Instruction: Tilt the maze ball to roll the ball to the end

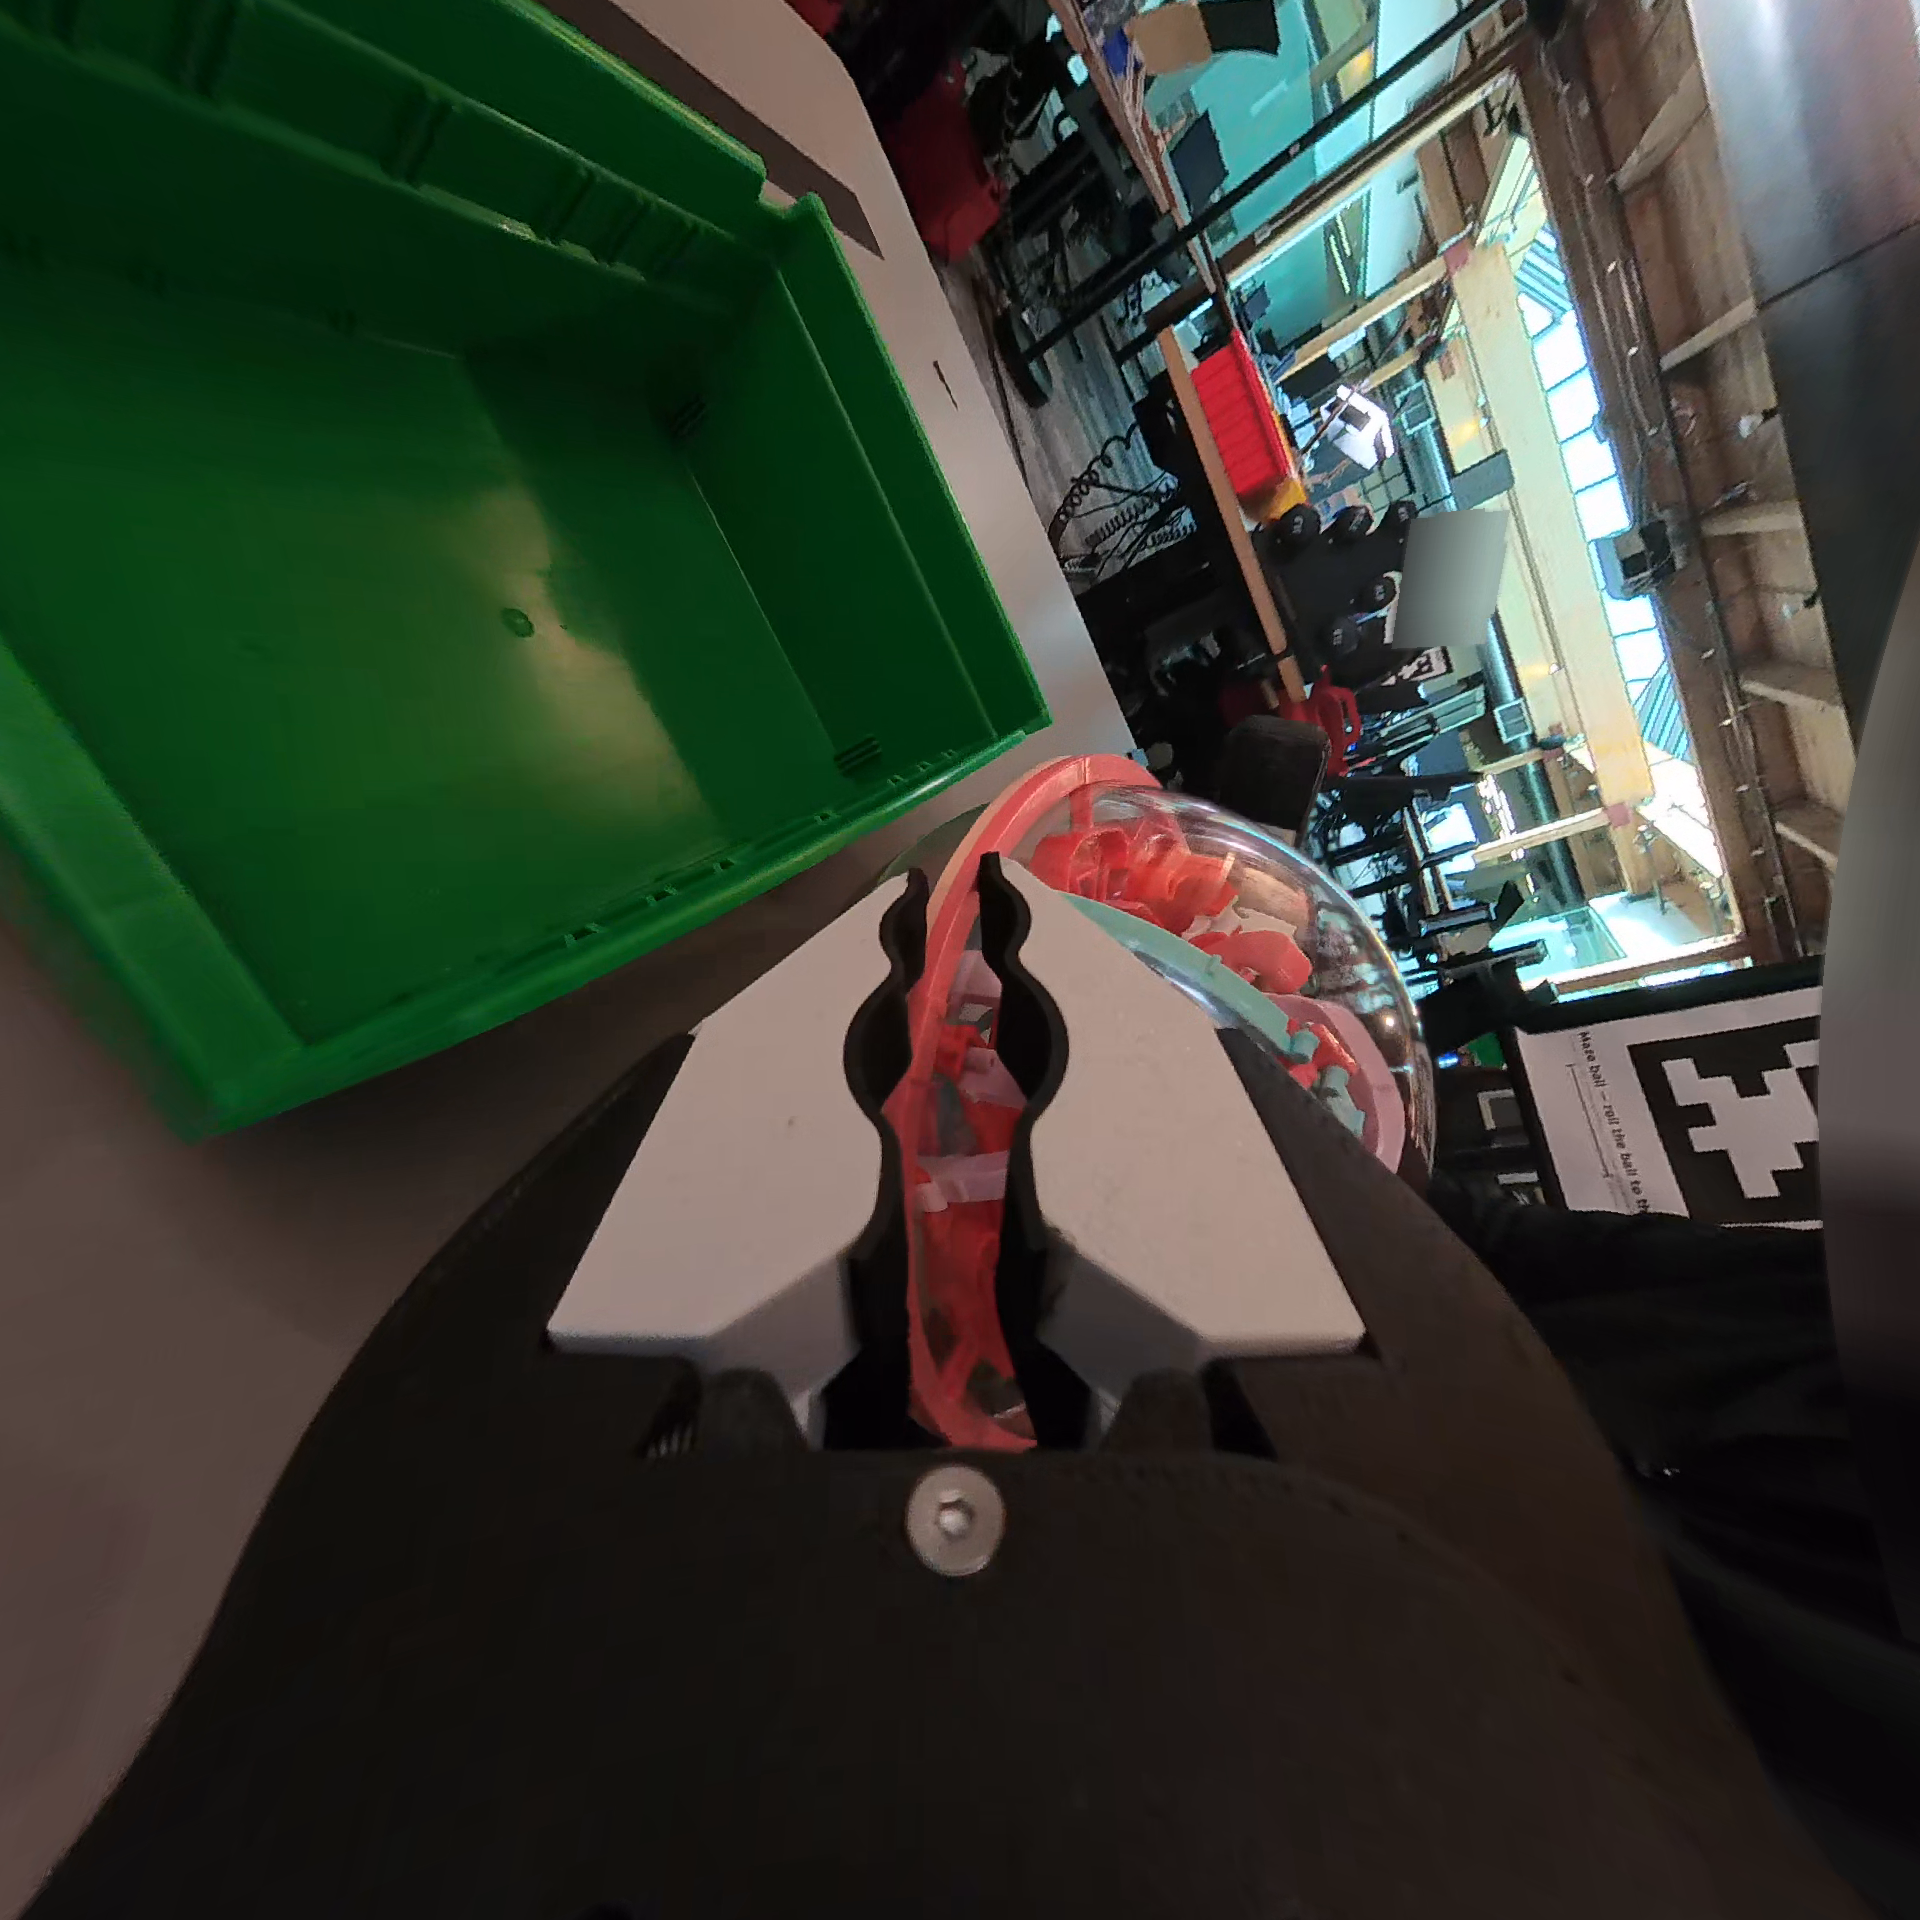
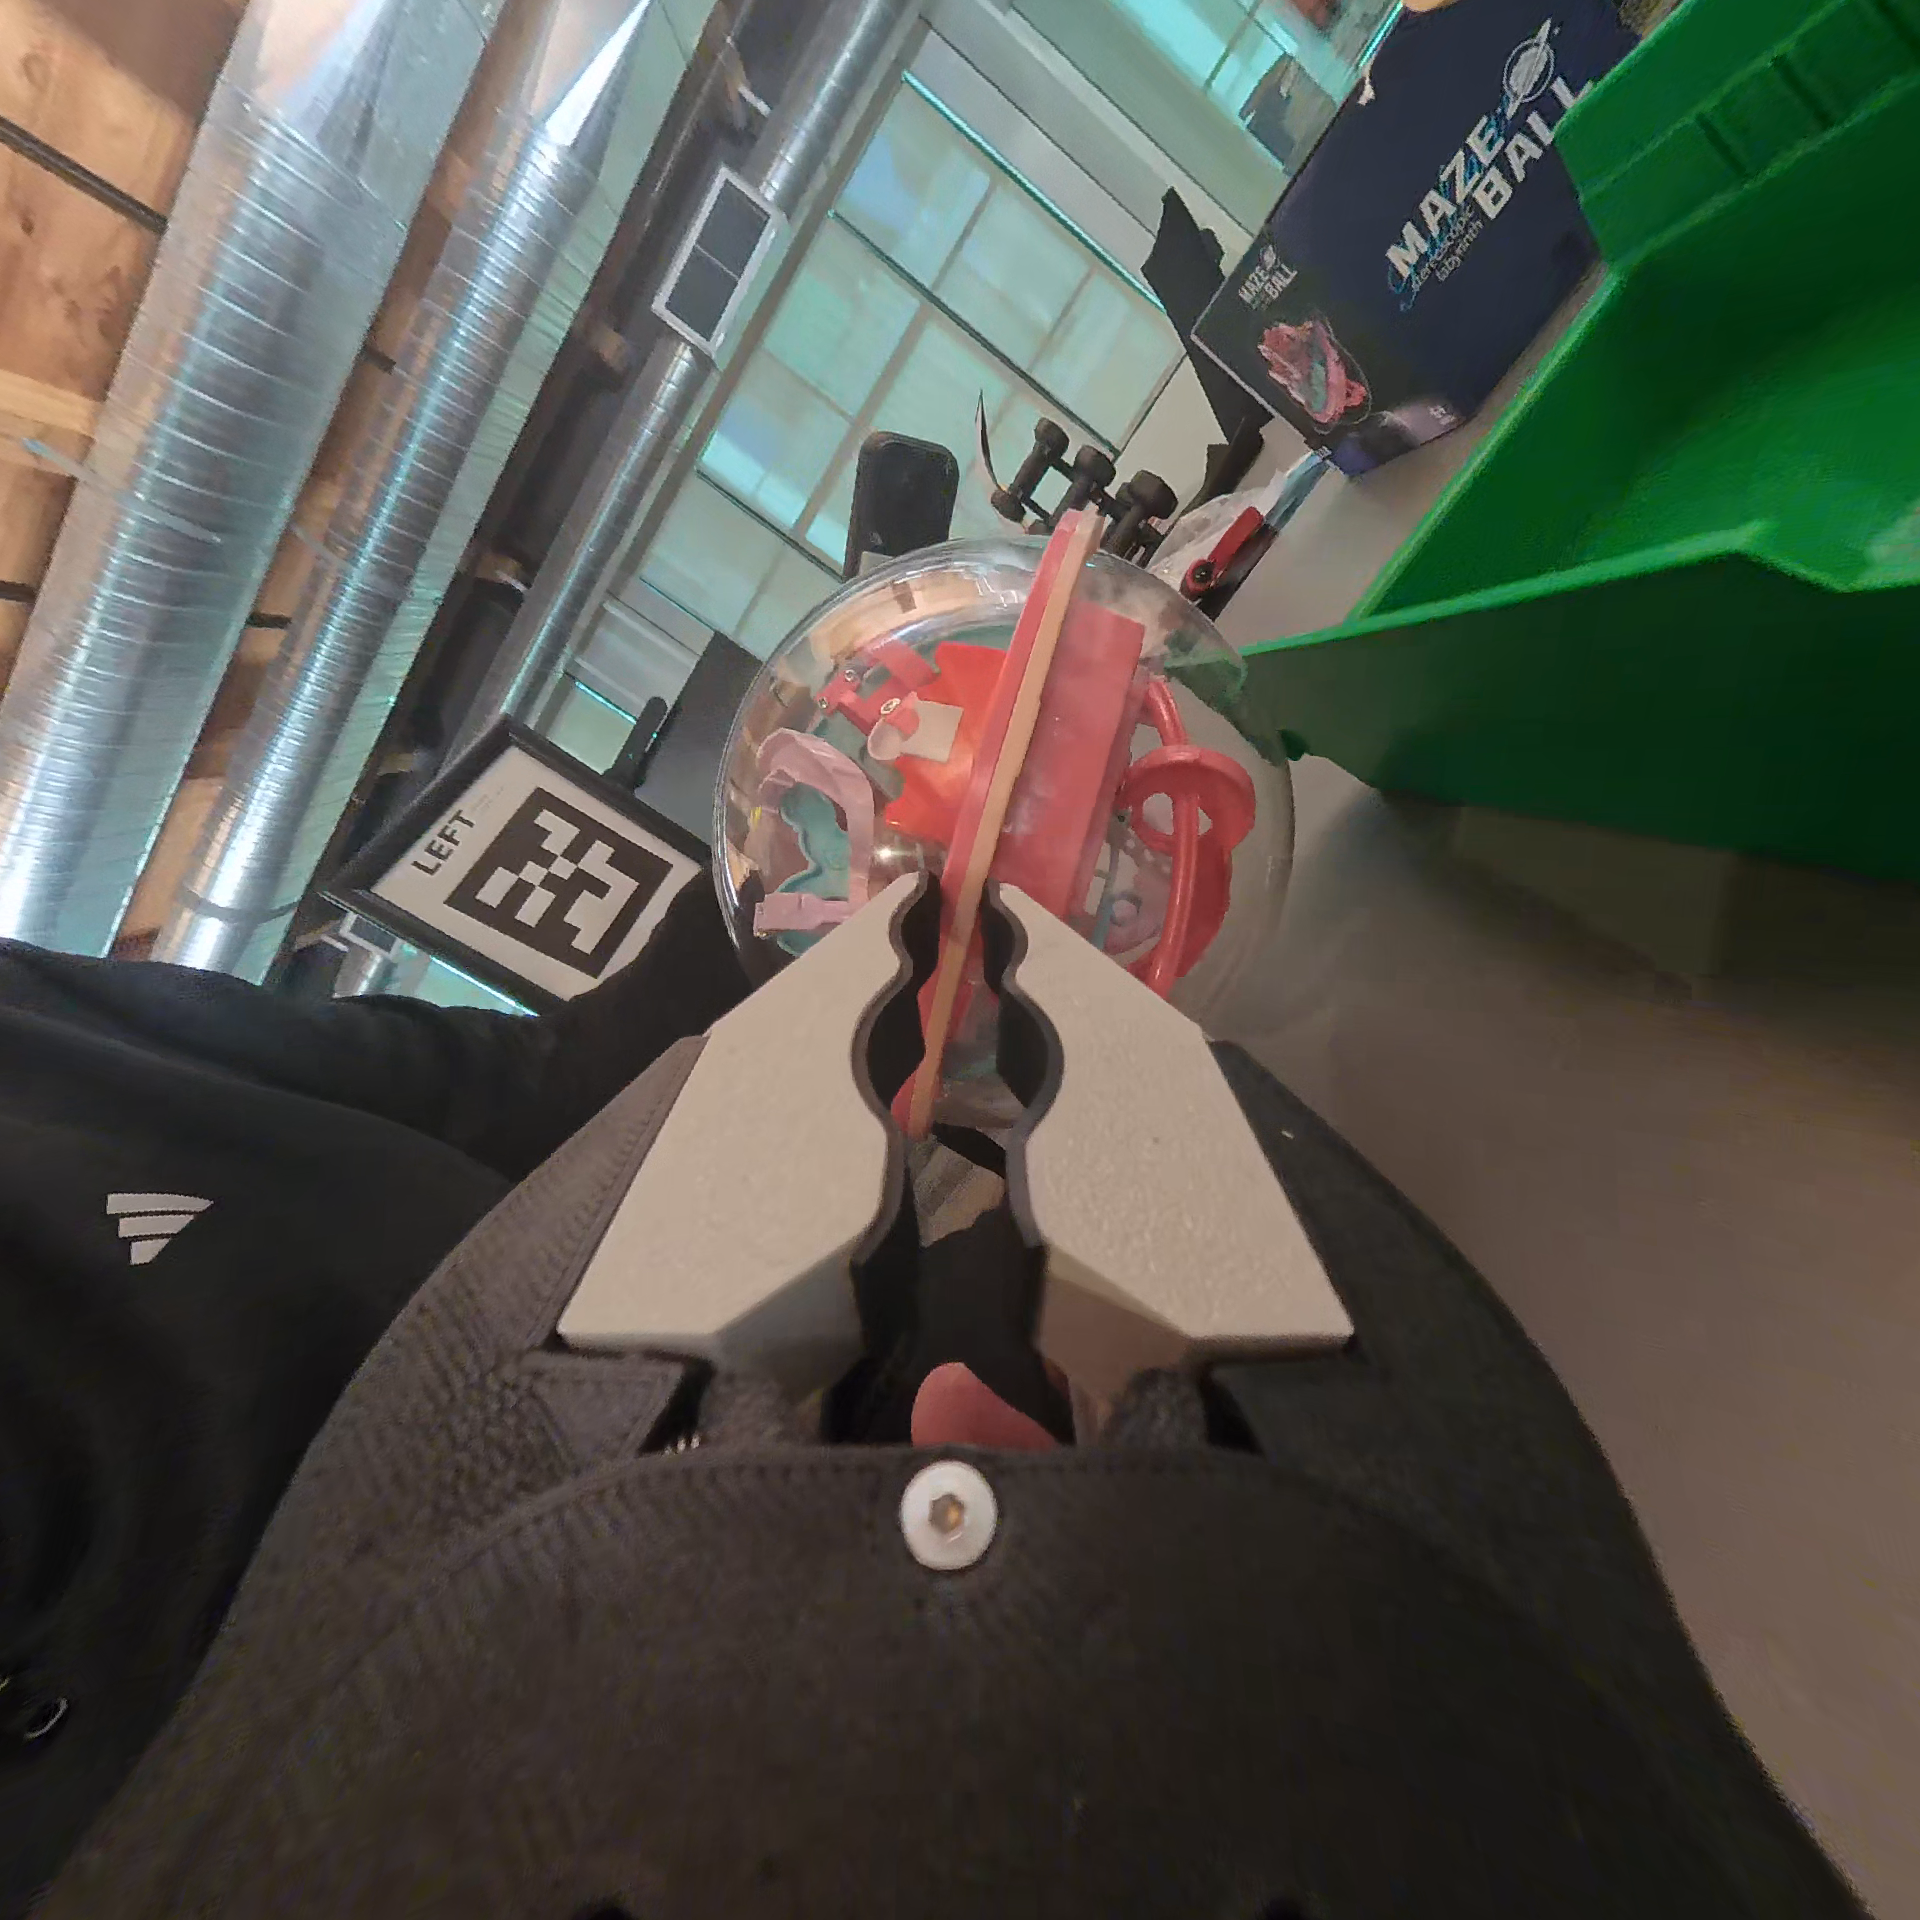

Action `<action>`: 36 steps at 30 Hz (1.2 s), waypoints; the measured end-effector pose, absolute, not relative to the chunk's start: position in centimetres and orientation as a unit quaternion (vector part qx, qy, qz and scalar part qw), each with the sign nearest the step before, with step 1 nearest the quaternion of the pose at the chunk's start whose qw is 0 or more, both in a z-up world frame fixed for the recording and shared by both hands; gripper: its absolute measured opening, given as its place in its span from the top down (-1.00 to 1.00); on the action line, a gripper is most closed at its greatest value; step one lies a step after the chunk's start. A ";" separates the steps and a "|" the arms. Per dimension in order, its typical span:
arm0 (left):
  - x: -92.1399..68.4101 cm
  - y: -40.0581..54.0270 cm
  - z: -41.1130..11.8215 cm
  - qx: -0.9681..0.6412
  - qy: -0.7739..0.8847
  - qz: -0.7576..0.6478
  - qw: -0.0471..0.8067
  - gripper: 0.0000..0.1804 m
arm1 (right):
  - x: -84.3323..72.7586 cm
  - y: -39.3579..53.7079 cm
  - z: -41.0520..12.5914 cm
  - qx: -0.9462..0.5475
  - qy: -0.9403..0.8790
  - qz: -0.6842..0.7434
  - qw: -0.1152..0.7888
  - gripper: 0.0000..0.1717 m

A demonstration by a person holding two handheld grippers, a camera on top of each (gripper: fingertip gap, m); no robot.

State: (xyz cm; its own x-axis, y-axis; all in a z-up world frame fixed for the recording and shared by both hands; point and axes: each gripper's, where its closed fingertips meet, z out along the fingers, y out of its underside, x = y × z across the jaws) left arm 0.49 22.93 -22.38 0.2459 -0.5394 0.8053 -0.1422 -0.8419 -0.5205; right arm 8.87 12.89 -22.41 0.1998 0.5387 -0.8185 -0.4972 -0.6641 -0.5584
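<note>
Left gripper (image 1: 951, 883) and right gripper (image 2: 961, 899) each clamp the maze ball's (image 2: 997, 769) red rim. Printed dark blue box (image 2: 1455, 249) stands beyond; marker card (image 2: 540, 883) nearby.

**anon:** Any writing on your feeds right now?

**me:** Yeah, a few bits. My right wrist feed has a dark blue box (image 2: 1455, 239) with white lettering on two faces. There's also a black-framed card (image 2: 520, 883) with one short word beside a checker marker. A black garment (image 2: 208, 1351) has a grey stripe logo. Left feed shows a white card (image 1: 1683, 1101) with a marker and small print.
</note>
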 end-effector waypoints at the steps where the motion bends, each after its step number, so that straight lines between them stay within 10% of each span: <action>1: 0.4 23.0 -22.4 -0.769 0.218 -0.576 0.175 0.91 | 8.9 13.0 -22.3 -0.660 -0.019 0.630 0.409 0.93; 36: 0.7 21.1 -22.4 -0.657 0.210 -0.695 0.204 0.91 | 10.4 12.5 -20.6 -0.712 -0.084 0.516 0.468 0.93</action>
